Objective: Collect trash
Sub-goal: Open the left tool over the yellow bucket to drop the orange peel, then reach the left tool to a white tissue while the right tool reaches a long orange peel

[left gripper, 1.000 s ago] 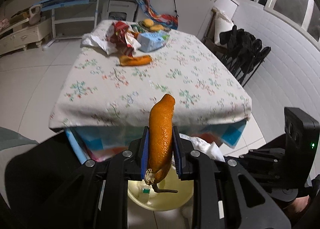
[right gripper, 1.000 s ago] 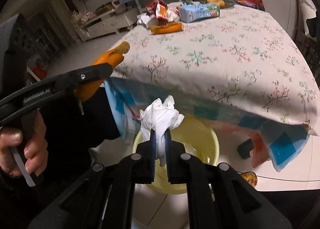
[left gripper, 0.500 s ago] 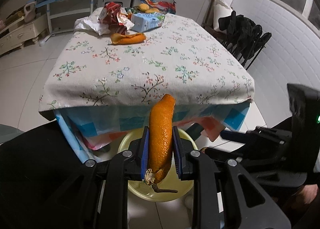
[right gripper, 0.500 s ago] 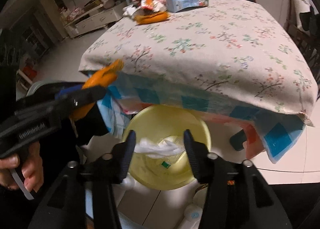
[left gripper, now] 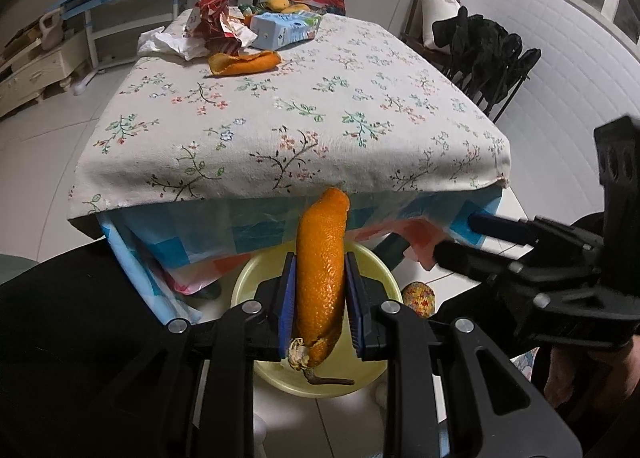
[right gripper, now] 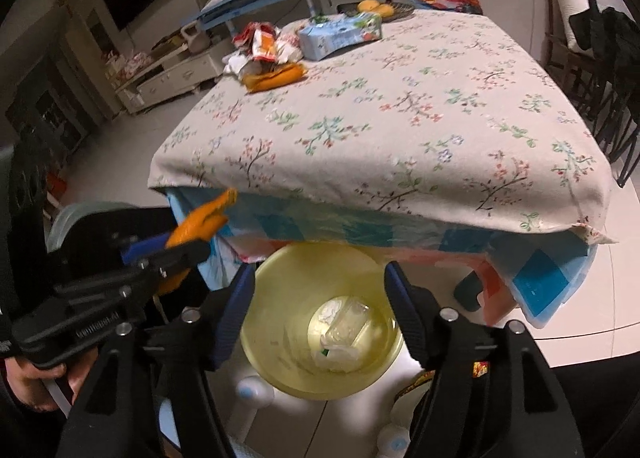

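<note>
1. While my left gripper point(left gripper: 320, 298) clamps the orange peel point(left gripper: 322, 278), the yellow bin point(left gripper: 372, 270) sits directly beneath it.
2. My right gripper point(right gripper: 320, 298) gapes wide, empty, above the white tissue point(right gripper: 338, 354) in that bin.

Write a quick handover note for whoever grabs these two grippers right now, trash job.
Left gripper: shut on an orange peel, held above the yellow bin.
Right gripper: open, empty, over the bin.
Done: white tissue lies in the bin.
Left: drop the held peel; then collect the second peel, red wrappers, crumpled tissue at the table's far end. The blue carton may be trash too.
</note>
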